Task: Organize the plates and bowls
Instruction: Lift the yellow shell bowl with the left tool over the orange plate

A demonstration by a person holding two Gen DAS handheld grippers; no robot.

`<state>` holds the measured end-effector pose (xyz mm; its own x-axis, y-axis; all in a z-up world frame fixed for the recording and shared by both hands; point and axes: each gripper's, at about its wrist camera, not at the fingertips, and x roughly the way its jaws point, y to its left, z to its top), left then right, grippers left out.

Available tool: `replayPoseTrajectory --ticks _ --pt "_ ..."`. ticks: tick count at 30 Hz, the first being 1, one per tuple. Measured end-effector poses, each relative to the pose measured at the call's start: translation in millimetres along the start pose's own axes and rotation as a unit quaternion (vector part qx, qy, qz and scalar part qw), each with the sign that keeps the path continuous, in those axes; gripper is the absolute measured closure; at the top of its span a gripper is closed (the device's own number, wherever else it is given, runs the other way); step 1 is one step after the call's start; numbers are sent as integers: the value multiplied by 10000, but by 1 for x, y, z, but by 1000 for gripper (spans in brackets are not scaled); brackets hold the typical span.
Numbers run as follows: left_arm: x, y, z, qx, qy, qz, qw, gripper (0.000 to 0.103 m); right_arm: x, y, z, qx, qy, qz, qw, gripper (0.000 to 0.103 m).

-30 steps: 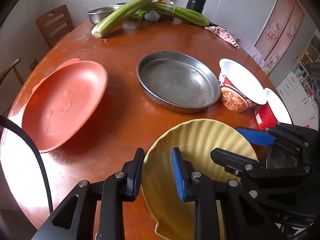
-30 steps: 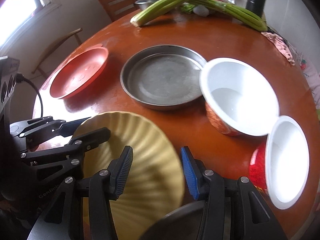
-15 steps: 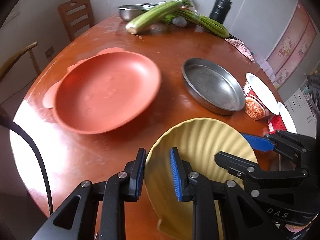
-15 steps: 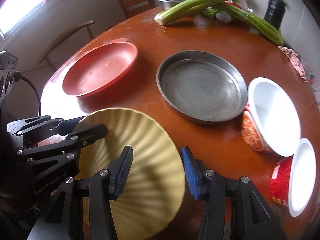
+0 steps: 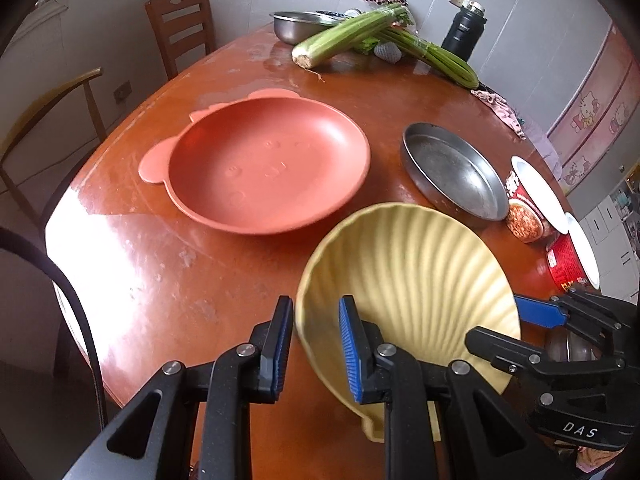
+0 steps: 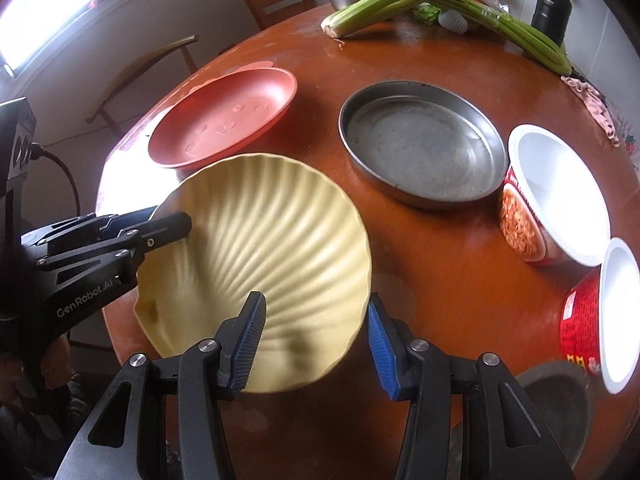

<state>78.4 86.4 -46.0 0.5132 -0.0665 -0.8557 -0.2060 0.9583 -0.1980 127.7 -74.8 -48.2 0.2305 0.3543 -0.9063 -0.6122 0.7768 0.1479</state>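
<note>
1. My left claw [image 5: 316,344] was clamped on the left rim of the yellow plate [image 5: 408,280], low in the left wrist frame.
2. My right claw [image 6: 316,344] gripped the plate's opposite rim, holding it tilted above the surface [image 6: 420,248].
3. The red plate [image 5: 264,168] lay at center left.
4. The metal pan [image 5: 452,172] sat right of it, beside two cup bowls [image 6: 556,196].

We see home dining room: round wooden bench [image 5: 224,264], wooden chairs [image 5: 182,24], celery [image 5: 344,36], dishes, cartoon-sticker door [image 5: 596,116].
</note>
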Motion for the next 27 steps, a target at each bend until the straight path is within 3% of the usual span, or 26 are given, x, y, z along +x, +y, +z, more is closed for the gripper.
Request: replayPoseTrajectory --ticks 14,27 --pt "-24 -9 0 84 -240 14 9997 80 -24 -2 0 126 -340 19 9993 50" --pt "-44 21 34 -30 -627 249 9977 80 -33 27 44 -27 -602 14 9982 50"
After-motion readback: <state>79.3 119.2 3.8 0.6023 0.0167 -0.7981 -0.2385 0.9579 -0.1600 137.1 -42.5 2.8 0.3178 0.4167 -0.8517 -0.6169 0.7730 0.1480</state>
